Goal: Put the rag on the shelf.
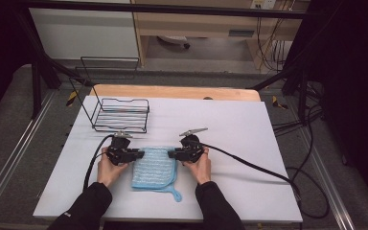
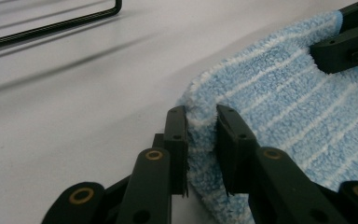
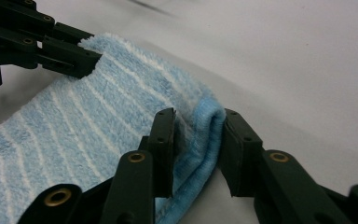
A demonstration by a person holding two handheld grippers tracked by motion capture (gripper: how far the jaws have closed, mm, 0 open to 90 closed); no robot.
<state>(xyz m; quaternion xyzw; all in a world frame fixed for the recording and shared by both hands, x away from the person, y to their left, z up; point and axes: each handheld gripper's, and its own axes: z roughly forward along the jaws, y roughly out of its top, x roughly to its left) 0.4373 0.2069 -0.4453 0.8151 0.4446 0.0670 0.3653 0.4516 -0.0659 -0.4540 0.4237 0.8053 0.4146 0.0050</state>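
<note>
The folded cloth [image 1: 153,167] lies on the bench [image 1: 249,143], at 5 o'clock from the rack [image 1: 122,115]. Left claw [image 1: 141,154] and right claw [image 1: 171,154] each pinch a far corner. Gripping is done; lifting or folding remains.

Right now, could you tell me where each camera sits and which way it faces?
High view: fixed above the person's side, looking forward and down on the white table, wire basket and blue striped cloth; both forearms, left gripper and right gripper show.
Left gripper view: rides the left gripper, looking along its jaws, pinching a cloth corner.
Right gripper view: rides the right gripper, jaws clamping the cloth's folded edge.
Shared: each gripper view shows the cloth and the other gripper's jaws at the opposite corner.
</note>
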